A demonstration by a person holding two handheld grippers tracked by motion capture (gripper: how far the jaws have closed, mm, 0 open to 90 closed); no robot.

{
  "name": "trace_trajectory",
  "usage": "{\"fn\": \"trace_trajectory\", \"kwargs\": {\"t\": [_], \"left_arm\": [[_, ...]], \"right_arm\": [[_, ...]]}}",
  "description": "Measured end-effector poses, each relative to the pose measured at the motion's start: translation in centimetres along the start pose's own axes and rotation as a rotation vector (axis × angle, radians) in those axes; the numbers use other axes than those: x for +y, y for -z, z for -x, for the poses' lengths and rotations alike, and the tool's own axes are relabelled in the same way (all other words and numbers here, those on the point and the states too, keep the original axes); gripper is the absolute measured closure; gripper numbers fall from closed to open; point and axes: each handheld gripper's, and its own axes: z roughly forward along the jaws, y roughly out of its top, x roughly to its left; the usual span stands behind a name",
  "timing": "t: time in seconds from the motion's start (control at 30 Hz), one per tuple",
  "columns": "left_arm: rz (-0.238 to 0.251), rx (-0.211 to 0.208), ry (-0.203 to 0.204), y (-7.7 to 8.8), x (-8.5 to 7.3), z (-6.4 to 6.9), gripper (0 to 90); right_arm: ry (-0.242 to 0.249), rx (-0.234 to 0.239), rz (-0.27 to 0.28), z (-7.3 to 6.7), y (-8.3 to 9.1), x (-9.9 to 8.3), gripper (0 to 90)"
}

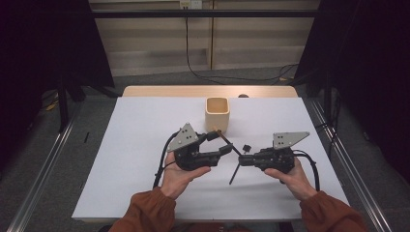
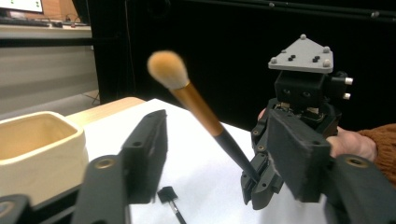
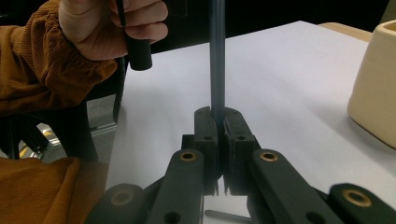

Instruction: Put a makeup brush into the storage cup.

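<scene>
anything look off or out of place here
Only one thing: a small black brush lies loose on the white table, outside the cream cup. The right gripper holds the long makeup brush by its handle, tilted in mid-air.

Your left hand-held gripper and right hand-held gripper meet tip to tip over the white surface, with a thin brush slanting between them. A cream cup stands upright just behind, and a small black piece lies beside the right gripper's tip.

Cup at table's far middle; small brush before it, rightward, between both tongs.
</scene>
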Motion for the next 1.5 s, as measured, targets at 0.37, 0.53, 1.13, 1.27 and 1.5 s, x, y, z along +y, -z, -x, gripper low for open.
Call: {"fn": "trace_trajectory", "kwargs": {"t": [0.37, 0.53, 1.13, 1.27, 1.5], "left_arm": [[-0.01, -0.045, 0.037, 0.2, 0.1, -0.5, 71.6], [-0.021, -0.065, 0.055, 0.3, 0.1, -0.6, 74.7], [-0.03, -0.147, 0.072, 0.2, 0.8, 0.2, 82.9], [-0.03, -0.162, 0.07, 0.2, 0.8, 0.3, 84.2], [-0.038, -0.143, 0.09, 0.1, 0.8, 0.3, 84.3]], "right_arm": [[0.002, 0.004, -0.014, 0.0, -0.3, -0.2, 86.0], [0.003, 0.011, -0.021, 0.0, -0.4, -0.3, 85.9], [0.022, 0.03, -0.054, -0.4, -1.2, -0.5, 84.6], [0.017, 0.021, -0.043, -0.3, -0.8, -0.5, 83.3], [0.009, 0.021, -0.043, -0.2, -0.9, -0.5, 77.6]]}}
